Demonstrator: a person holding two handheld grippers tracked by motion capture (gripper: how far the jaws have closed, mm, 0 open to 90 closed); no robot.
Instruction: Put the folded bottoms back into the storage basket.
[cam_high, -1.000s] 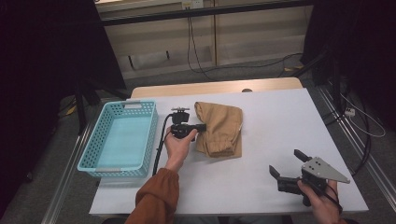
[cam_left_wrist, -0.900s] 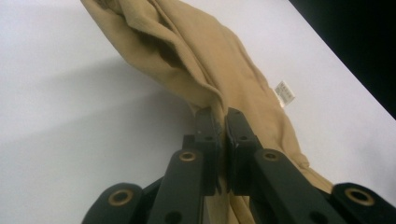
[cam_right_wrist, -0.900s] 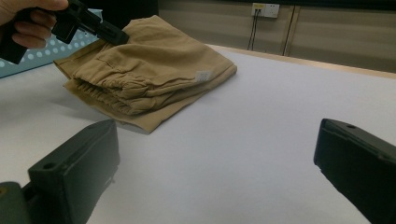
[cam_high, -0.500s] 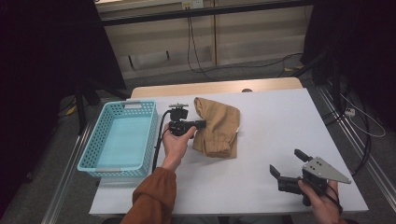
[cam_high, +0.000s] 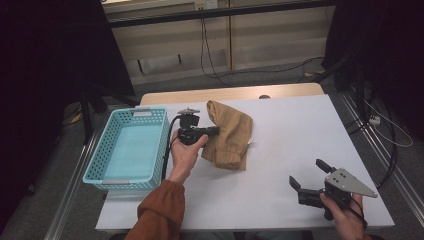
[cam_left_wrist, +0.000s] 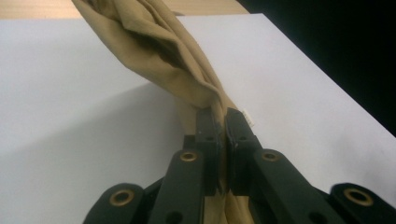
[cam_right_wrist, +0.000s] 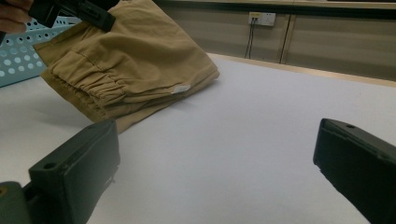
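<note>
**Left gripper pinching tan garment, right gripper idling wide**

The white surface (cam_high: 280, 150) is carrying everything, w/ a wooden strip running along its far edge. At the person's left, the turquoise perforated basket (cam_high: 127, 150) is sitting just at the surface's left edge, its long side running front to back.

Next in size, the folded tan garment (cam_high: 227, 135) is lying near the middle of the surface, just right of the basket but apart from it. Its near-left edge is being raised off the surface while the rest is resting flat; in the right gripper view the garment (cam_right_wrist: 130, 70) is tilting up toward the left w/ an elastic cuff and a small white tag showing at the fold. The lifted part is prob. a waistband or hem, but the folds are hiding which.

The left gripper (cam_high: 212, 131) is sitting between basket and garment, held in a hand w/ an orange-brown sleeve, cable looping back toward the basket. In the left gripper view its jaws are clamping tight on a bunched ridge of the tan cloth (cam_left_wrist: 187, 70), fabric squeezed between the pads.

The right gripper (cam_high: 306, 174) is hovering at the near-right corner, well apart from the garment, grey three-cornered plate on top. Its jaws are standing wide apart, nothing between them.
</note>
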